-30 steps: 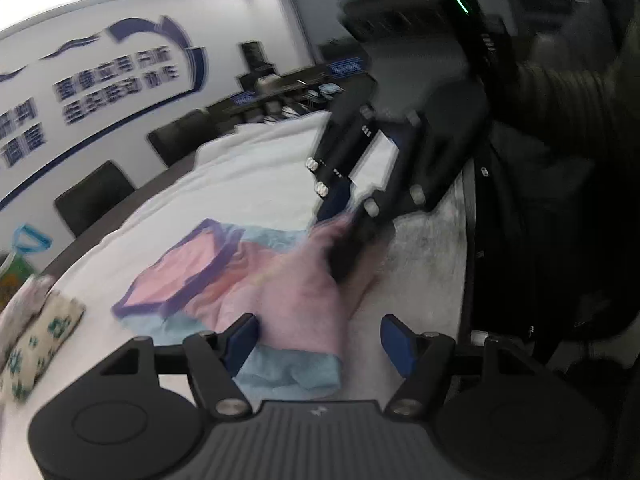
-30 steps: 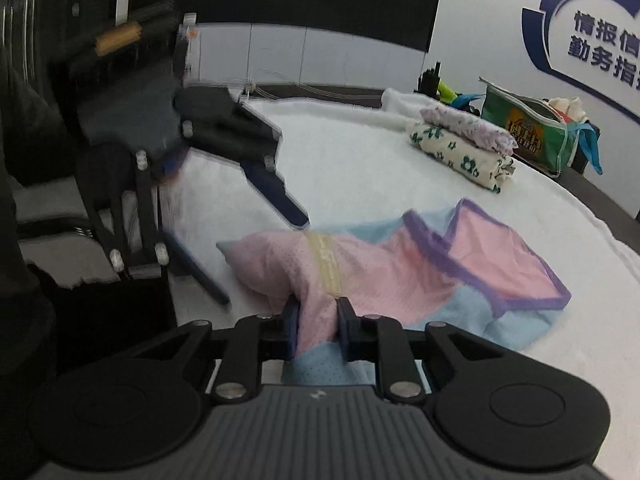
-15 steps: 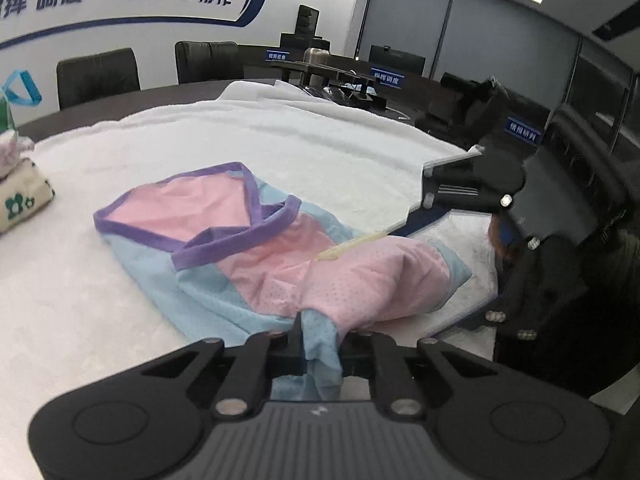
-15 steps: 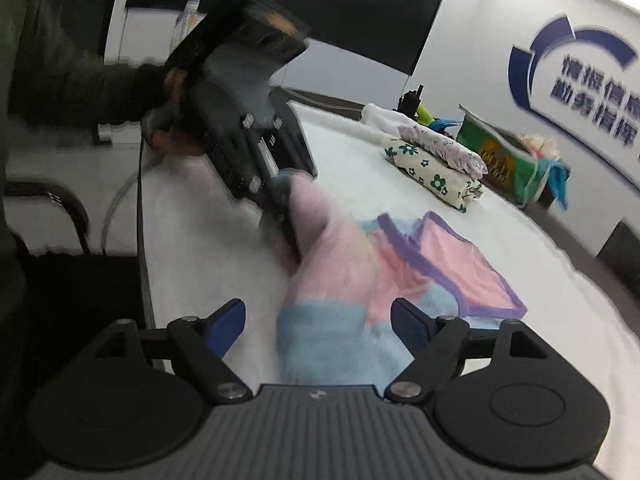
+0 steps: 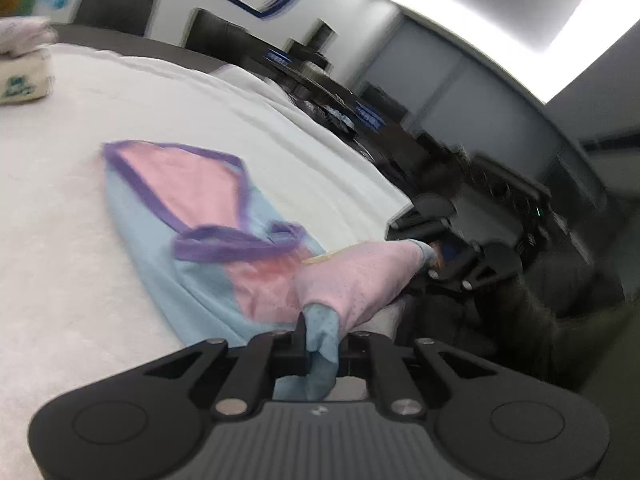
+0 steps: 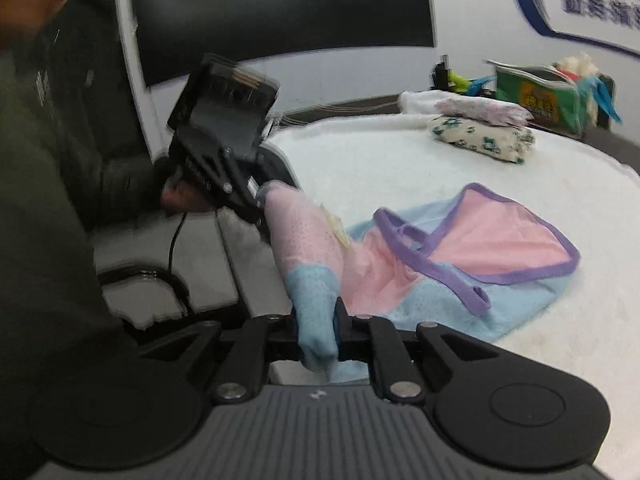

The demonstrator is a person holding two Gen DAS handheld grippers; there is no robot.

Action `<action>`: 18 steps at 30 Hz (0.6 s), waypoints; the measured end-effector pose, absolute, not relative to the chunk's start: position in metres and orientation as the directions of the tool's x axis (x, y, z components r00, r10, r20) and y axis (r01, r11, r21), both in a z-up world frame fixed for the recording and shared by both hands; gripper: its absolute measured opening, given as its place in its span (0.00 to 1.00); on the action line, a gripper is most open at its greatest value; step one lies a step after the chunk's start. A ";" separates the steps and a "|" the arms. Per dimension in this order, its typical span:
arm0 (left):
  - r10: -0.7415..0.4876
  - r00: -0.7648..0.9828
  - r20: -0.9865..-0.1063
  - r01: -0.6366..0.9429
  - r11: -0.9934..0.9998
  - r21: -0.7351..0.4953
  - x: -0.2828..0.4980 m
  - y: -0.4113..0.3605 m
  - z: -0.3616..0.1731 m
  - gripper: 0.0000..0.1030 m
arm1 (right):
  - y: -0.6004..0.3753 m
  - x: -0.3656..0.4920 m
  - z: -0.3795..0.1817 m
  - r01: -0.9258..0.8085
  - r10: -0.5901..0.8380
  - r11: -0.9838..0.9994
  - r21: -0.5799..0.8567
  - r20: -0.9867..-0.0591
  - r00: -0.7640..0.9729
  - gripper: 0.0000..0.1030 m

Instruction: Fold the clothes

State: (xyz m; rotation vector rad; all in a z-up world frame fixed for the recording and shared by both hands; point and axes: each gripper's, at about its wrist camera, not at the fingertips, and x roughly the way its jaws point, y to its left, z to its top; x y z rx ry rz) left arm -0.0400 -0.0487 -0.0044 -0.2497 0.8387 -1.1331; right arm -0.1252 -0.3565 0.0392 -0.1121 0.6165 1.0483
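Observation:
A pink and light-blue garment with purple trim (image 5: 208, 216) lies on the white towel-covered table (image 5: 52, 208), near its edge; it also shows in the right wrist view (image 6: 480, 256). My left gripper (image 5: 322, 340) is shut on a blue and pink corner of the garment and lifts it. My right gripper (image 6: 316, 334) is shut on the other near corner, a blue and pink fold. Each gripper shows in the other's view, the right one (image 5: 444, 256) and the left one (image 6: 256, 208), at opposite ends of the raised hem.
Folded clothes (image 6: 480, 132) are stacked at the table's far side, with a green bag (image 6: 540, 96) behind them. The same stack (image 5: 24, 76) shows at far left in the left wrist view. Dark chairs (image 5: 116, 8) stand beyond the table. The table edge is close below the grippers.
The right gripper, open half a second ago, has shut on a garment corner. The left gripper stayed shut on its corner; both now hold the near hem raised and stretched.

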 end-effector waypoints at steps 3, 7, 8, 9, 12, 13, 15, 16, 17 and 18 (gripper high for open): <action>-0.875 0.217 -0.433 0.563 0.475 -0.676 -0.017 -0.044 -0.008 0.07 | -0.364 -0.104 0.037 -0.768 0.764 0.585 0.260 -0.494 0.415 0.11; -0.843 0.330 -0.425 0.418 0.534 -0.735 0.006 -0.039 -0.008 0.16 | -0.376 -0.086 0.034 -0.678 0.743 0.655 0.335 -0.452 0.494 0.13; -0.825 0.364 -0.431 0.394 0.556 -0.731 0.011 -0.040 -0.008 0.21 | -0.378 -0.082 0.032 -0.652 0.735 0.669 0.358 -0.447 0.510 0.13; -0.806 0.397 -0.439 0.373 0.578 -0.726 0.016 -0.040 -0.009 0.28 | -0.379 -0.077 0.029 -0.621 0.723 0.687 0.378 -0.439 0.533 0.14; -0.725 0.491 -0.483 0.330 0.668 -0.667 0.018 -0.042 -0.012 0.37 | -0.382 -0.066 0.018 -0.449 0.596 0.802 0.394 -0.485 0.640 0.40; -0.707 0.509 -0.492 0.321 0.686 -0.653 0.016 -0.039 -0.012 0.37 | -0.382 -0.065 0.015 -0.390 0.536 0.842 0.372 -0.503 0.678 0.47; -0.679 0.548 -0.489 0.316 0.709 -0.631 0.009 -0.034 -0.008 0.37 | -0.380 -0.073 0.017 -0.335 0.444 0.894 0.296 -0.502 0.742 0.47; -0.668 0.569 -0.480 0.317 0.716 -0.621 0.004 -0.030 -0.005 0.37 | -0.380 -0.079 0.021 -0.304 0.394 0.918 0.257 -0.486 0.780 0.49; -0.657 0.591 -0.469 0.320 0.724 -0.611 -0.001 -0.026 -0.001 0.37 | -0.379 -0.086 0.026 -0.266 0.339 0.939 0.217 -0.466 0.817 0.49; -0.645 0.619 -0.449 0.329 0.732 -0.597 -0.008 -0.021 0.005 0.37 | -0.378 -0.093 0.033 -0.227 0.282 0.958 0.175 -0.436 0.855 0.49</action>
